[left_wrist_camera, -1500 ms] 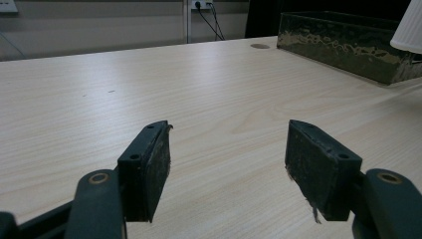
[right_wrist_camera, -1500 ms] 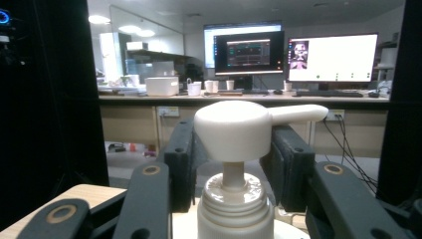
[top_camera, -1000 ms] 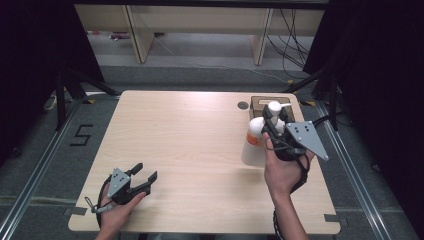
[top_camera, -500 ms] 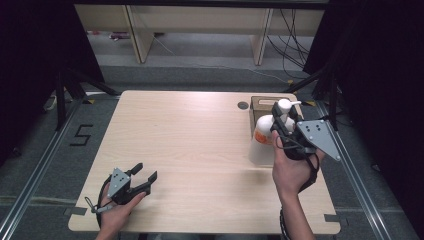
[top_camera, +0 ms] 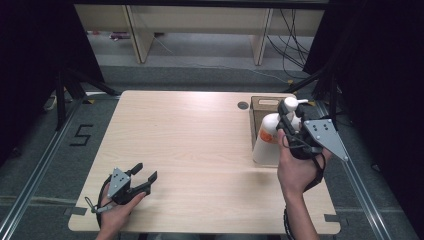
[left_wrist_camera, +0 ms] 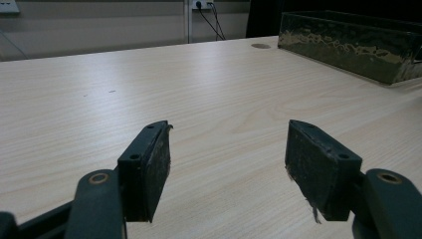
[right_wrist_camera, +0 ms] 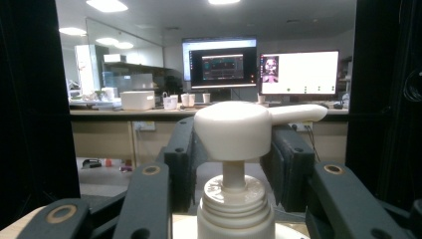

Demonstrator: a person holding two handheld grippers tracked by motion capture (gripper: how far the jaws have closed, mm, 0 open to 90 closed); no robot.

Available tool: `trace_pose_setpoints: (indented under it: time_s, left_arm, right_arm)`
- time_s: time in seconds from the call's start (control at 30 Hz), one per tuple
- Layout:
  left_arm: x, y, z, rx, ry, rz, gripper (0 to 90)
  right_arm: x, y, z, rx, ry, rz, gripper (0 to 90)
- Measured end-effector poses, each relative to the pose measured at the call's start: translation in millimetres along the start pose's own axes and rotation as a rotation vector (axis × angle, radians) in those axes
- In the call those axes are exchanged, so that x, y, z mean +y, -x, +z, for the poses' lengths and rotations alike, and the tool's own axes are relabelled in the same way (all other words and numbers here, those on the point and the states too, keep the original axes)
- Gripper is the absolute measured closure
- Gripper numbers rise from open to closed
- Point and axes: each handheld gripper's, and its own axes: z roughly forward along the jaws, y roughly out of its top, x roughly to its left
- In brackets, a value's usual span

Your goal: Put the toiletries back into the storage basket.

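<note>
A white pump bottle (top_camera: 266, 140) with an orange label stands right of centre, its base cut off in the right gripper view. The right gripper (right_wrist_camera: 231, 164) clamps its pump head; the left gripper (top_camera: 145, 175) gapes empty.

Most of the bench (top_camera: 190, 145) lies bare across the centre and left of the high view, open to passage. Obstacles gather at the right edge: a wooden box (top_camera: 260, 107) at the upper right, with a white pump bottle (top_camera: 266, 140) against its near side. The left hand-held gripper (top_camera: 142, 176), jaws apart, occupies the lower left corner.
</note>
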Motion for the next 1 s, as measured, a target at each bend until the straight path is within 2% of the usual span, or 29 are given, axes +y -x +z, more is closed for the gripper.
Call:
trace_pose_setpoints:
  time_s: [0.17,0.2,1.0]
  left_arm:
    - [0.0,-0.1,0.0,0.0,0.001,-0.002,33.9]
    - [0.0,0.0,0.0,0.0,0.0,-0.001,33.9]
    - [0.0,-0.3,0.1,0.0,0.002,-0.001,33.9]
  right_arm:
    - [2.4,2.3,-0.5,-0.003,0.008,0.013,60.0]
    - [3.2,3.8,-0.6,-0.01,0.01,-0.002,60.0]
    - [11.5,12.5,4.0,-0.024,0.047,0.0,60.0]
